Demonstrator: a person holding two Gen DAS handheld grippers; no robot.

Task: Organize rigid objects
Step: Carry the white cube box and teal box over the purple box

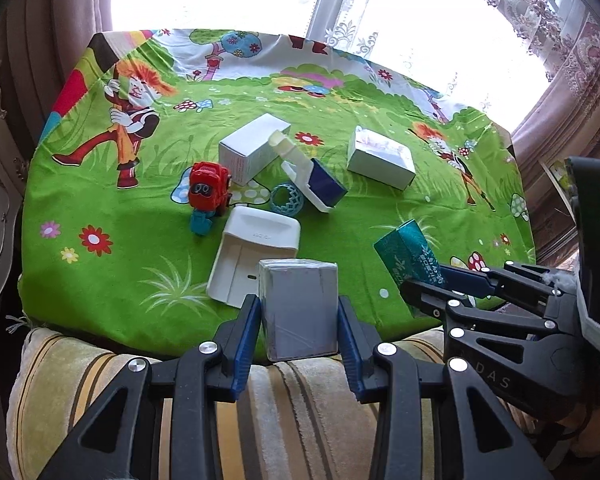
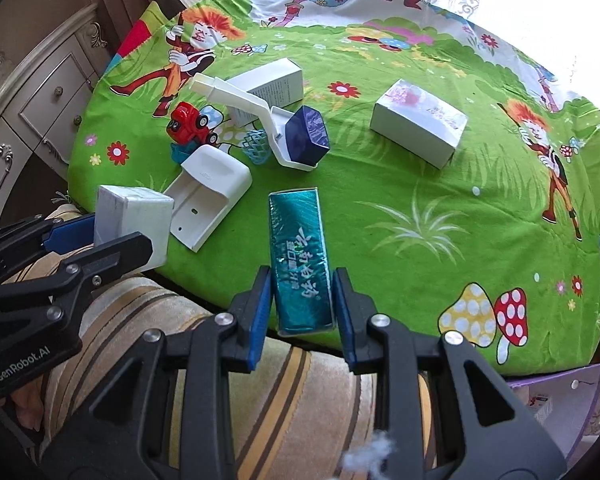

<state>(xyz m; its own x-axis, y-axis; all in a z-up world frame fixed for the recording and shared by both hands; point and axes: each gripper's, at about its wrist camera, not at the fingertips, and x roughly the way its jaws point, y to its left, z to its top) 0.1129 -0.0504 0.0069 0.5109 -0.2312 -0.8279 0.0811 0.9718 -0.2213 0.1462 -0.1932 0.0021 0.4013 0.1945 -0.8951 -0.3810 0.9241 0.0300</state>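
Observation:
My left gripper (image 1: pixel 299 314) is shut on a small white box (image 1: pixel 300 308), held at the table's near edge; it also shows in the right wrist view (image 2: pixel 132 222). My right gripper (image 2: pixel 302 298) is shut on a teal foil box (image 2: pixel 300 258), which also shows in the left wrist view (image 1: pixel 410 256). On the green cartoon cloth (image 1: pixel 112 280) lie a red toy car (image 1: pixel 208 186), a white plastic holder (image 1: pixel 256 252), a teal lattice ring (image 1: pixel 286 198), a white scoop with a dark blue box (image 1: pixel 324 184), and two white boxes (image 1: pixel 254 146) (image 1: pixel 382 158).
A striped cushion (image 1: pixel 292 408) lies below both grippers at the table's near edge. A cream drawer cabinet (image 2: pixel 32 108) stands left of the table. Curtains and a bright window (image 1: pixel 420 8) are behind it. A purple box (image 2: pixel 556 396) sits low at the right.

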